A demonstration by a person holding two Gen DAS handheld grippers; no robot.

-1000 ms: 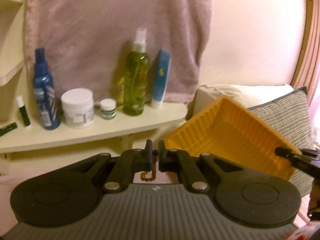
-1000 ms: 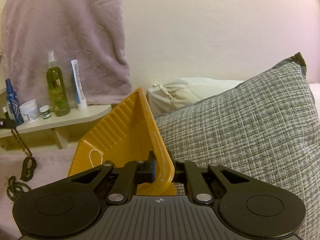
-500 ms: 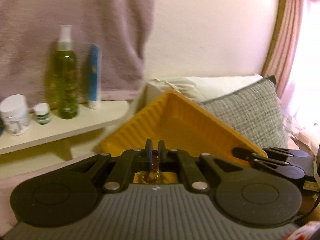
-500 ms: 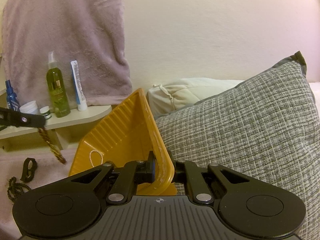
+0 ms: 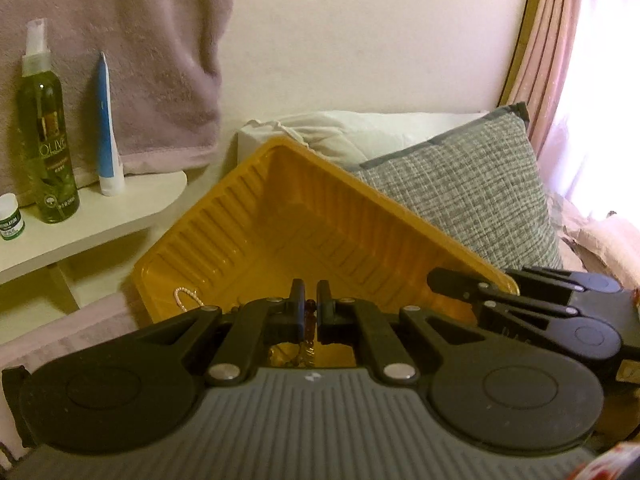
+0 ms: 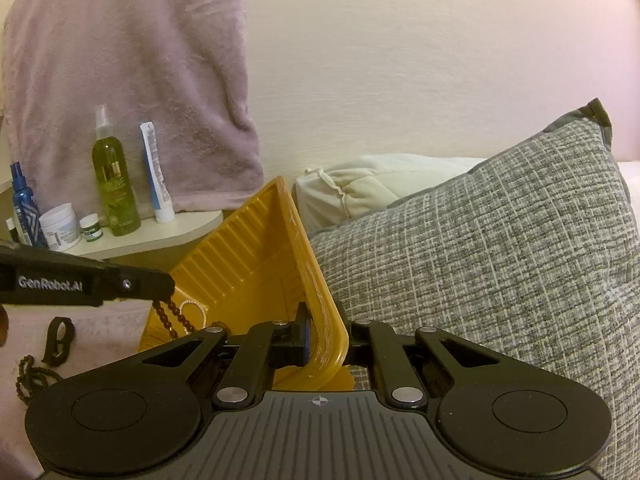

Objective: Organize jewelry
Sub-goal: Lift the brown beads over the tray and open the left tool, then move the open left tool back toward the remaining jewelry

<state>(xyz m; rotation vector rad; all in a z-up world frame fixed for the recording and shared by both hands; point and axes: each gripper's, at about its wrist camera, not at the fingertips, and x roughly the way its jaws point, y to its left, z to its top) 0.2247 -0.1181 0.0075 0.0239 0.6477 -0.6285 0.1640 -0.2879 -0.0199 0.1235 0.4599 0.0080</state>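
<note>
A yellow ribbed tray [image 5: 280, 236] stands tilted against a grey cushion. My right gripper [image 6: 326, 330] is shut on the tray's near rim [image 6: 320, 304]; the left wrist view shows it at the tray's right corner [image 5: 460, 294]. My left gripper [image 5: 311, 300] is shut on a brown beaded chain [image 5: 307, 340], which hangs down over the tray's low end. From the right wrist, that left gripper [image 6: 166, 284] shows at the left with the chain [image 6: 170, 316] dangling into the tray [image 6: 248, 264]. A pale beaded bracelet [image 6: 193, 312] lies inside.
On the pink bedding left of the tray lie a black clip [image 6: 60, 338] and a dark bead necklace [image 6: 30, 376]. A cream shelf [image 6: 160, 236] holds bottles and jars under a hanging towel [image 6: 132, 80]. The grey cushion [image 6: 500, 248] and a white pillow [image 6: 372, 184] stand behind, curtains [image 5: 560, 80] right.
My left gripper has carried the brown chain to the right, from in front of the shelf to over the tray's low end. The right gripper and the tray have stayed still.
</note>
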